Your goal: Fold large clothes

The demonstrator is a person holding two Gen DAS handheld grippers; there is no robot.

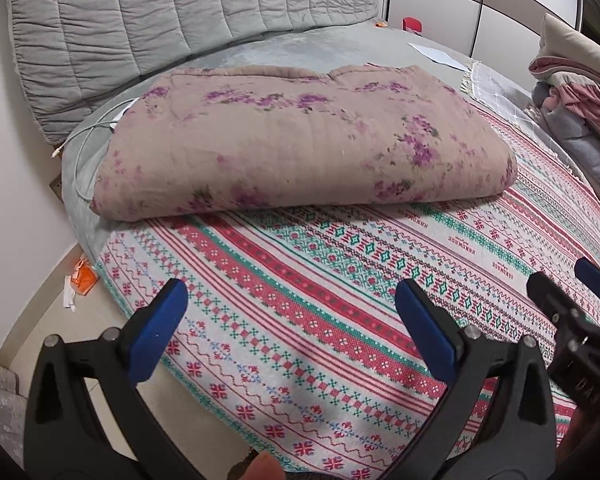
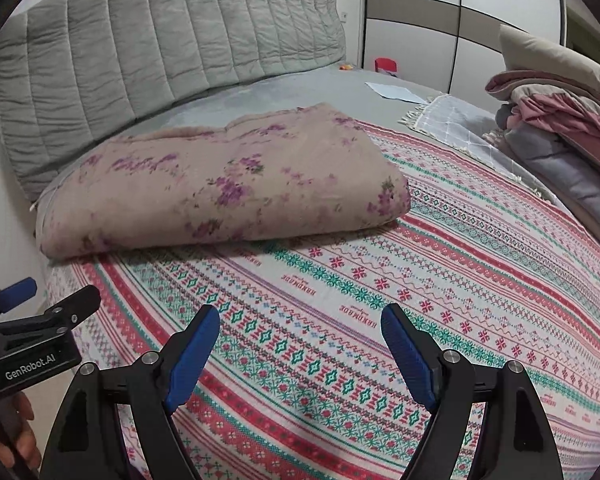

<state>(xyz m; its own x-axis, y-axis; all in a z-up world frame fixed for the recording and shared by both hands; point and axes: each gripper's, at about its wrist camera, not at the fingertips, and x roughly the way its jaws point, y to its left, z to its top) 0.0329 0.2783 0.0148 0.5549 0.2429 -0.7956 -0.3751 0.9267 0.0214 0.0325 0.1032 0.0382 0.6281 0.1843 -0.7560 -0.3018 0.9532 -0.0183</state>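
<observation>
While the floral quilt (image 1: 300, 140) lies folded on the bed near the headboard (image 1: 140, 20) | looks thick, soft, bulky; best gripped at its near rolled edge | left gripper (image 1: 292, 316) released, empty | right gripper (image 2: 300, 344) released, empty, over patterned bedspread (image 2: 420, 280)

Grey quilted headboard (image 2: 160, 36) against the wall; white wardrobe doors (image 2: 460, 20) beyond; white paper sheet (image 2: 394, 91) on the grey bedsheet (image 2: 300, 88); white cable (image 1: 88, 136) trailing off the bed's left edge; orange wrapper (image 1: 83, 278) on the floor – small red object (image 2: 386, 66) far back, unidentifiable
</observation>
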